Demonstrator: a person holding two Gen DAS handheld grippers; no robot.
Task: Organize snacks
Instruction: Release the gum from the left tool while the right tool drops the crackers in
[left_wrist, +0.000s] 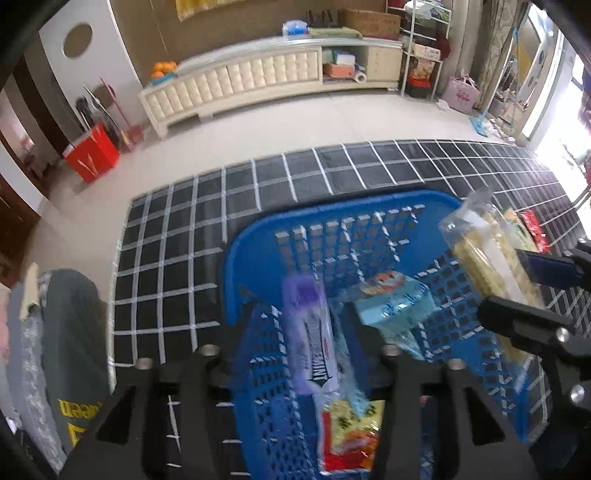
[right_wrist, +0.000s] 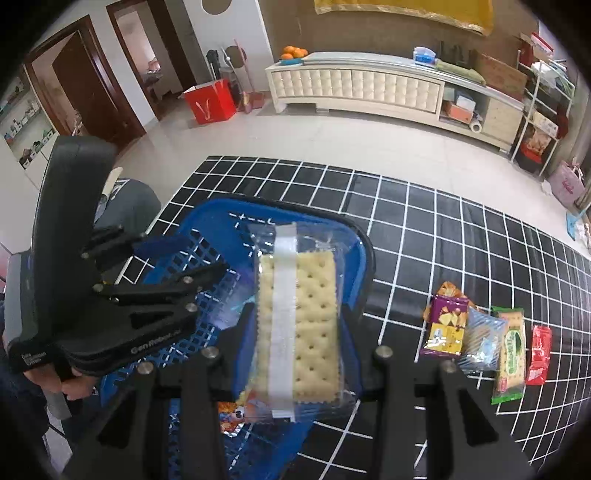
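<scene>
**Purple pack loose over the basket, cracker pack pinched**

At the far left of the left wrist view, a grey cloth with yellow letters is seen beside the mat, which is black with white grid lines. A blue basket is placed on the mat.

The left gripper is pointed down into the basket. Its fingers are spread, and a purple pack is seen between them. The pack is blurred, and blue basket wall is visible on both sides of it, so it is not pressed by the pads. Whether it already touches the basket floor cannot be told. In the right wrist view a hand is seen around the handle of this gripper.

Below the purple pack, a yellow-red pack is lying inside the basket. Just to the right, a light blue pack is also lying inside, near the right wall.

Further right, the right gripper is held above the right part of the basket. A cracker pack is pinched between its fingers, long side forward; it is clear, with a white seam strip on top.

On the mat to the right of the basket, well apart from it, four packs are laid in a row: a purple-yellow pack, a silver pack just beside it, then a green pack, and a red pack at the end.
</scene>
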